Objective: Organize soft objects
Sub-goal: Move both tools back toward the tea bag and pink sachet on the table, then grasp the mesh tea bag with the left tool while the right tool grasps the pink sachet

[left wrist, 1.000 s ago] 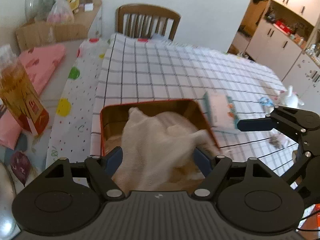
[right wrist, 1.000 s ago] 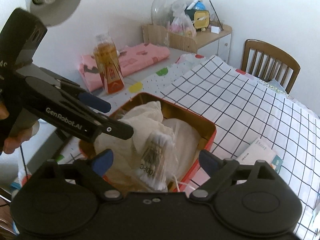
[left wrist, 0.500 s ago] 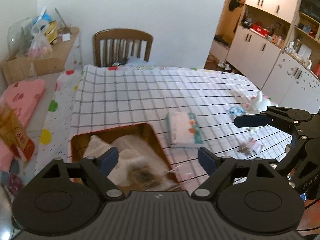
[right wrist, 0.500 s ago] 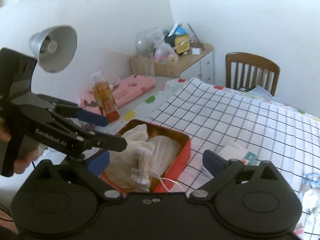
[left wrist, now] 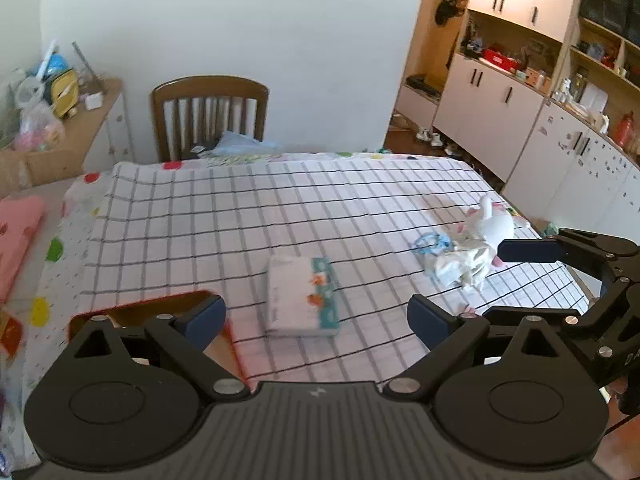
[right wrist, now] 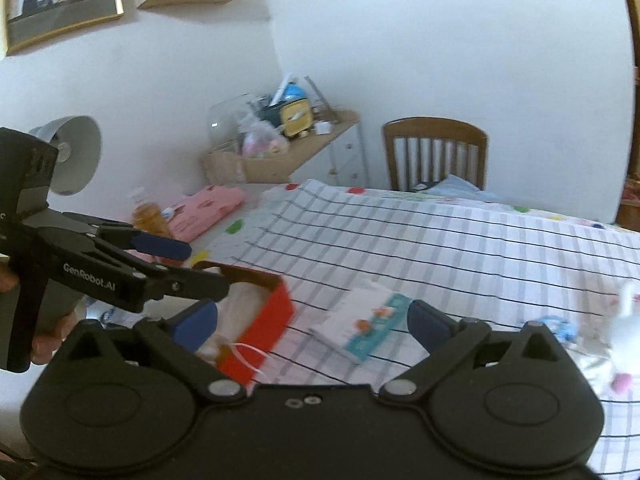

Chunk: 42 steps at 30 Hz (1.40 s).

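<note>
A red tin box [right wrist: 269, 320] with white cloth inside sits at the table's near left; its rim shows in the left wrist view [left wrist: 144, 307]. A soft tissue pack [left wrist: 302, 297] lies on the checked cloth beside the box, also in the right wrist view [right wrist: 366, 326]. A white plush toy [left wrist: 494, 224] and a crumpled cloth bundle [left wrist: 460, 262] lie at the right; the toy also shows in the right wrist view [right wrist: 624, 320]. My left gripper [left wrist: 316, 318] is open and empty above the table. My right gripper [right wrist: 312, 320] is open and empty.
A wooden chair [left wrist: 210, 114] stands at the table's far end. A side cabinet [left wrist: 60, 128] with clutter stands at the left. A pink folded cloth [right wrist: 208, 208] and a bottle [right wrist: 150, 216] lie left of the table. Cupboards [left wrist: 520, 112] line the right wall.
Both grippers have lifted up and back from the red box. The white cloth the left gripper held a second ago now lies in the box. The views swing right toward the tissue pack and toy.
</note>
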### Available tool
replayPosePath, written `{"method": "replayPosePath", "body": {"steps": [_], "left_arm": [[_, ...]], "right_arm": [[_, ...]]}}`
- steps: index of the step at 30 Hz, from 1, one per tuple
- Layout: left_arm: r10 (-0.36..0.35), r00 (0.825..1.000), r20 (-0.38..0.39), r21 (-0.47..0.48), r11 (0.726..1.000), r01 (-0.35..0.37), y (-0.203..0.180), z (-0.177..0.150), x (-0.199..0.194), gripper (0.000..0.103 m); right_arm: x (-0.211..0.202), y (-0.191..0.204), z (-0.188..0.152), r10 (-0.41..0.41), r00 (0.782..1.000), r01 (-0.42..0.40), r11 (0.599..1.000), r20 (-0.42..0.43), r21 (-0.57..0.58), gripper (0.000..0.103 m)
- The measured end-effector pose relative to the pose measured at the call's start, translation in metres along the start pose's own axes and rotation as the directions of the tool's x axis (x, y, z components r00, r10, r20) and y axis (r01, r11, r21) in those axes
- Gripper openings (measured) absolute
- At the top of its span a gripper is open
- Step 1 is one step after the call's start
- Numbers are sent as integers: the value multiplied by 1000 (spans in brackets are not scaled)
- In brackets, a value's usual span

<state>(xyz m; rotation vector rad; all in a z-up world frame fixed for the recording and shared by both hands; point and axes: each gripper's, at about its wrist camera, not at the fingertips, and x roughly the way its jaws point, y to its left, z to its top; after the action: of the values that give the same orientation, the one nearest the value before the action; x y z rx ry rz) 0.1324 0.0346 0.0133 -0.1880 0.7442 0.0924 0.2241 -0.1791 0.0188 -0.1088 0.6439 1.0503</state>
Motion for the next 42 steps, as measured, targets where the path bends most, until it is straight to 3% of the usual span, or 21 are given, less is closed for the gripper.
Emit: {"method": "replayPosePath", "body": {"steps": [8,18,25,29,35,42], "left_arm": [[-25,1000,3,46,999,25,-51,17,34,102],[-29,1000,-10,62,998,30,-99,28,90,102],[-68,996,-56,125,989,75,-129,21,126,102],[-47,996,-74,183,981,60,-144,11,143,102],[-64,992,-106,202,976,85,-154,-11,167,102],[-50,989,-140,183,980,76,-153,-36,187,102]], "right_arm": [[-27,-52,-12,-92,996,91,994,11,59,102],[-45,-114,-37,-217,976,219,971,-36,100,102],[-45,-156,-52,-283,955,292,949,-85,121,102],[-40,-175,-58,-308,945,321,936,-109,141,102],[-27,-192,-69,-293,943,315,938,-158,144,99],[-4,-186,-94,-220,944,242,968,-246,62,92]]}}
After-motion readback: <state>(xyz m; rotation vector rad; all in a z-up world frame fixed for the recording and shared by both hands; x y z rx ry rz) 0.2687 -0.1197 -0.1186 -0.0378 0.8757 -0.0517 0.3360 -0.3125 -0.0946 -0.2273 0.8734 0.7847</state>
